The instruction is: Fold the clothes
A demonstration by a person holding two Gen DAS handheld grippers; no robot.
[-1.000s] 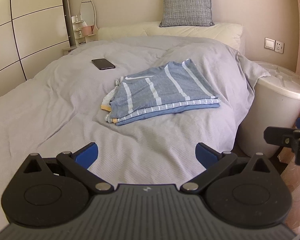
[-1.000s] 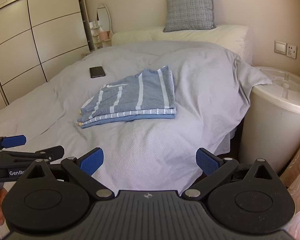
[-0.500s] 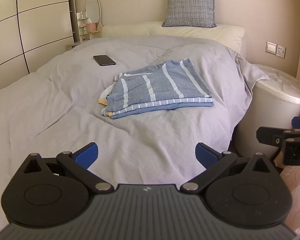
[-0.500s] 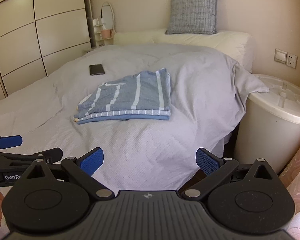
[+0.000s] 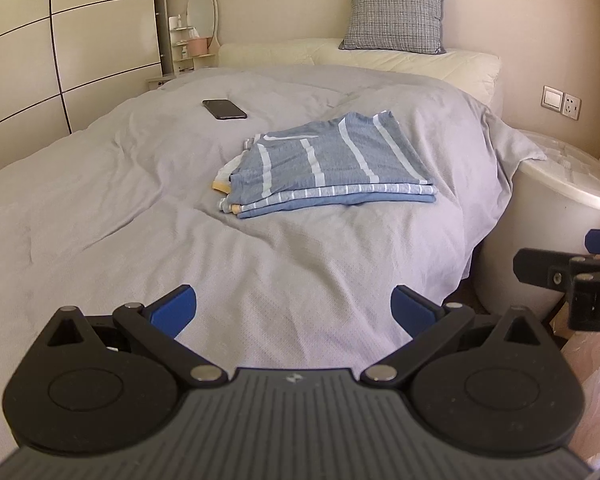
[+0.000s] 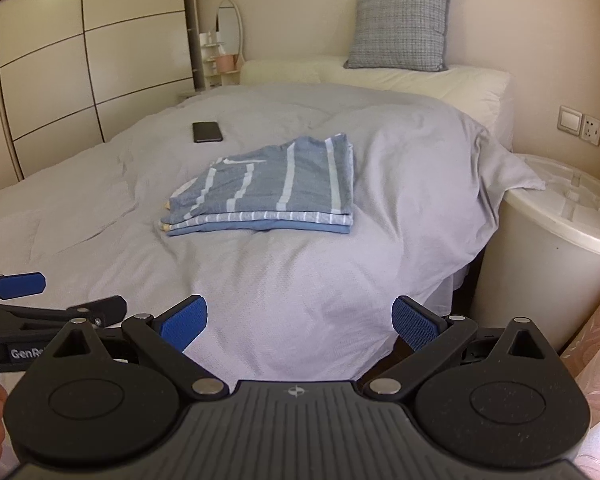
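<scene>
Folded blue-and-white striped garment (image 5: 324, 168) lies flat on the bed (image 5: 140, 208) over the grey duvet, right of centre, layered edges facing the cameras. Left hand-held gripper (image 5: 294, 306): jaws spread wide, empty, above the near duvet, well short of the garment. Right hand-held gripper (image 6: 300, 318): same, wide apart, nothing held, garment ahead and slightly left. Black phone (image 5: 224, 109) lies beyond the garment. White lidded bin (image 6: 556, 248) stands beside the bed.
</scene>
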